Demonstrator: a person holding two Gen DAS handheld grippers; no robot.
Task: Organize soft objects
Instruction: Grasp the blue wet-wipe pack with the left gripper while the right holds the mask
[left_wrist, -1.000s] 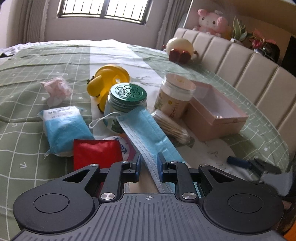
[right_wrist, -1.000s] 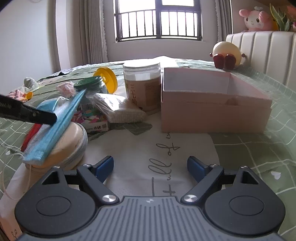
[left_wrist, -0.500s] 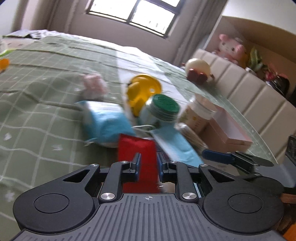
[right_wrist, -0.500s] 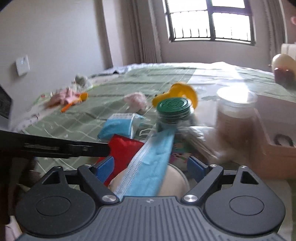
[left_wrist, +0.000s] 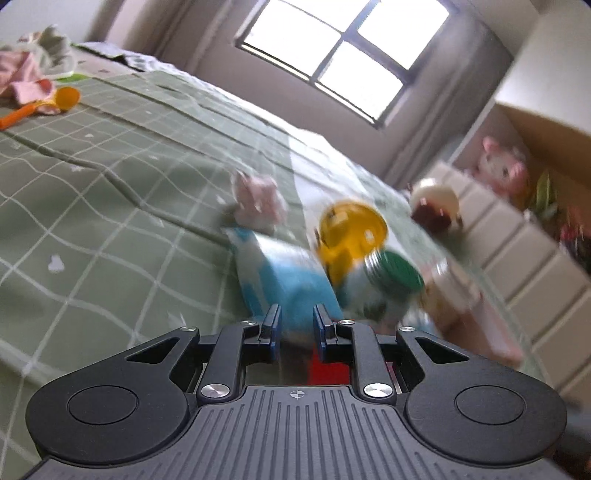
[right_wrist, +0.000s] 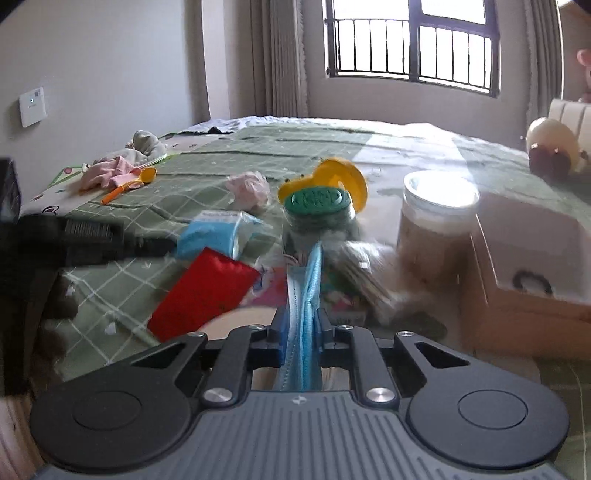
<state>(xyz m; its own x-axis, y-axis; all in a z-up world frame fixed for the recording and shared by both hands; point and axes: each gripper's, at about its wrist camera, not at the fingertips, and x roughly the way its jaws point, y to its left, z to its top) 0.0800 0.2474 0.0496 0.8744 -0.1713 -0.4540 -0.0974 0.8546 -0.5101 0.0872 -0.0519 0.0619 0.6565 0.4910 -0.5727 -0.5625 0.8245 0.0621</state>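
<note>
A blue face mask (right_wrist: 308, 295) stands on edge between the fingers of my right gripper (right_wrist: 301, 328). Its jaws are closing and the pads press on the mask. The mask runs forward toward a green-lidded jar (right_wrist: 317, 206). My left gripper (right_wrist: 166, 244) reaches in from the left, its tip by a blue-and-white soft pack (right_wrist: 214, 236). In the tilted, blurred left wrist view, the left gripper (left_wrist: 297, 325) shows a narrow gap with nothing in it, and the soft pack (left_wrist: 280, 280) lies just beyond. A red pouch (right_wrist: 207, 291) lies beside the mask.
On the green checked bed cover sit a yellow toy (right_wrist: 340, 177), a crumpled pink wad (right_wrist: 247, 188), a white-lidded jar (right_wrist: 436, 218), a bag of cotton swabs (right_wrist: 362, 277) and an open pink box (right_wrist: 524, 280). Clothes (right_wrist: 110, 170) and an orange spoon (right_wrist: 129, 184) lie far left.
My right gripper swung left from the pink box to the mask and its jaws came together on it. The left gripper left the mask, moved left and rolled.
</note>
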